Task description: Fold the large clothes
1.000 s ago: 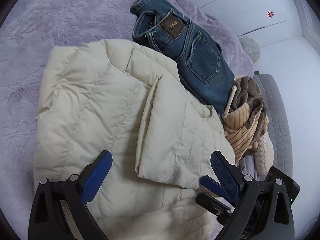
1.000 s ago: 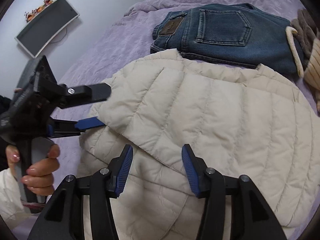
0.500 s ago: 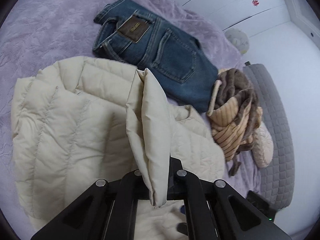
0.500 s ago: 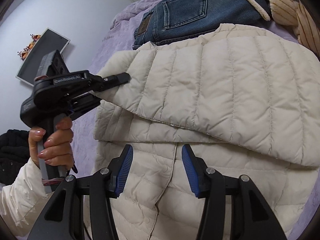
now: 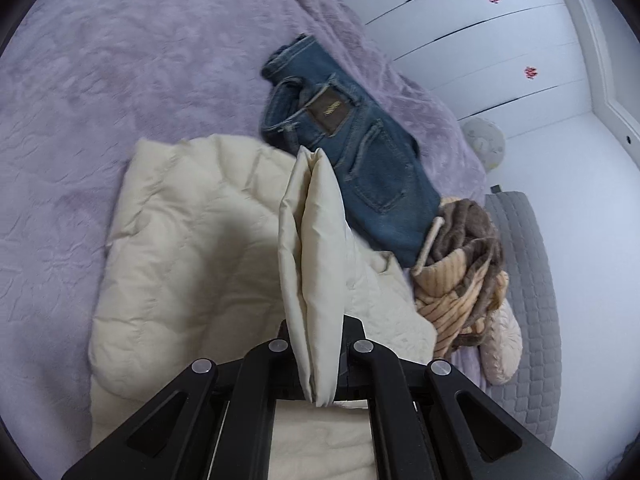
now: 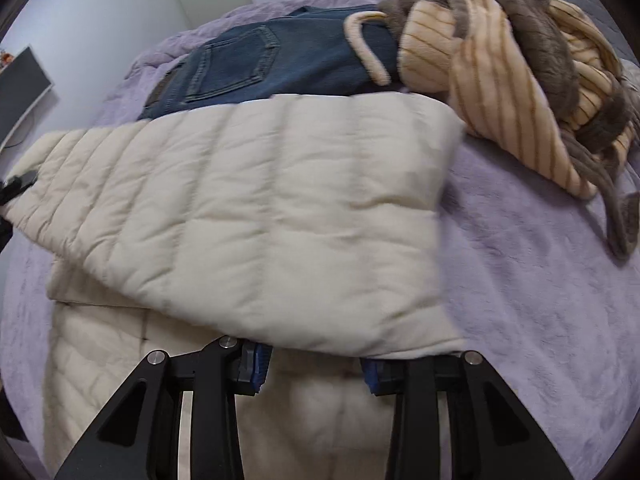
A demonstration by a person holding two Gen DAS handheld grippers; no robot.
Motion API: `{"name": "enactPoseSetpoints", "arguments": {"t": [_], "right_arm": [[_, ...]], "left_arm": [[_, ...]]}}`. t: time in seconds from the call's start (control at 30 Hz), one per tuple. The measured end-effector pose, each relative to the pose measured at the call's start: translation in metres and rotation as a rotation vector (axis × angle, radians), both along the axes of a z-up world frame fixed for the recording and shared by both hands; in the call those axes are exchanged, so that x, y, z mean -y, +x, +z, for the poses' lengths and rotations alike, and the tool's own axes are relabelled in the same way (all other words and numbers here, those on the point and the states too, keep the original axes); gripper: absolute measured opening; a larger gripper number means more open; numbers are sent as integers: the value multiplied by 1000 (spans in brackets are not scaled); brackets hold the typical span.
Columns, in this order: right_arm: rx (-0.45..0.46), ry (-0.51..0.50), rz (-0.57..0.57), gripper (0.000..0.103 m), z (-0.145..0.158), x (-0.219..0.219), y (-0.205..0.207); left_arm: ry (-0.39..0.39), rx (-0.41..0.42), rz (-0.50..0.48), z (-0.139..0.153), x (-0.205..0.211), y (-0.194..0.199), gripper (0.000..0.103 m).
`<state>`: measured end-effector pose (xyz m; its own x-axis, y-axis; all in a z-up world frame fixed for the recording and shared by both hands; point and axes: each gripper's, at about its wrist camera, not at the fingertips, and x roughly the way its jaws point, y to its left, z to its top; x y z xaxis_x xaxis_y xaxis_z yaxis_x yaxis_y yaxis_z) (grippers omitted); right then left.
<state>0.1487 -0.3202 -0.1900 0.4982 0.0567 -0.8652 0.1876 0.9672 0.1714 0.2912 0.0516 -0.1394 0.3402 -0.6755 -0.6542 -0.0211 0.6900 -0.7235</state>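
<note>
Bed [image 5: 120, 80] with lilac cover, spread beyond both jaws; cream quilted jacket [image 6: 240, 208] lying ahead of the jaws, one flap lifted; jeans [image 5: 360, 160] beyond the jacket; striped brown garment [image 6: 500, 60] beside them; left gripper [image 5: 316, 360], jaws clamped on a jacket fold; right gripper [image 6: 312, 368], jaws closing beneath the flap's edge, pads not visibly pressing it.
</note>
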Motion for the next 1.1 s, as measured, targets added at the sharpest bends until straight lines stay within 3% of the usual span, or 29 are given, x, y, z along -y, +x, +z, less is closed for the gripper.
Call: {"name": "enactPoseSetpoints", "arguments": {"t": [0.1,0.23,0.37,0.43,0.5,0.6,0.7,0.77,0.8,0.83,0.97,1.1], "right_arm": [[-22,80,-59,37,-10,21,-3],[-49,120,-6,40,-4,22,-5],[-12,379,88,47,17,41,-30],[37,477,33,62,28,63,-40],[80,535,-76,64,30,90,-43],[102,672,-224,64,10,128,-24],[94,792,-277,64,-14,144,6],[89,845,-256,63,-24,143,27],[77,848,-241,42,-27,142,36],[60,817,-222,7,-29,139,44],[-22,584,-215,7,-43,135,61],[-25,526,-227,12,-50,137,59]], "left_arm": [[87,-60,-12,-32,2,-8,5],[148,-80,-16,-51,2,-15,5],[158,-78,-19,-54,2,-14,5],[170,-76,-25,-54,4,-13,5],[176,-77,-24,-55,5,-12,5],[183,-80,-19,-55,8,-11,5],[199,-82,-20,-52,10,-12,5],[214,-73,-31,-48,15,-12,5],[228,-66,-39,-46,18,-12,5],[240,-57,-47,-45,22,-12,5],[224,-65,-58,-51,30,-9,5],[230,-64,-65,-54,35,-9,5]]}}
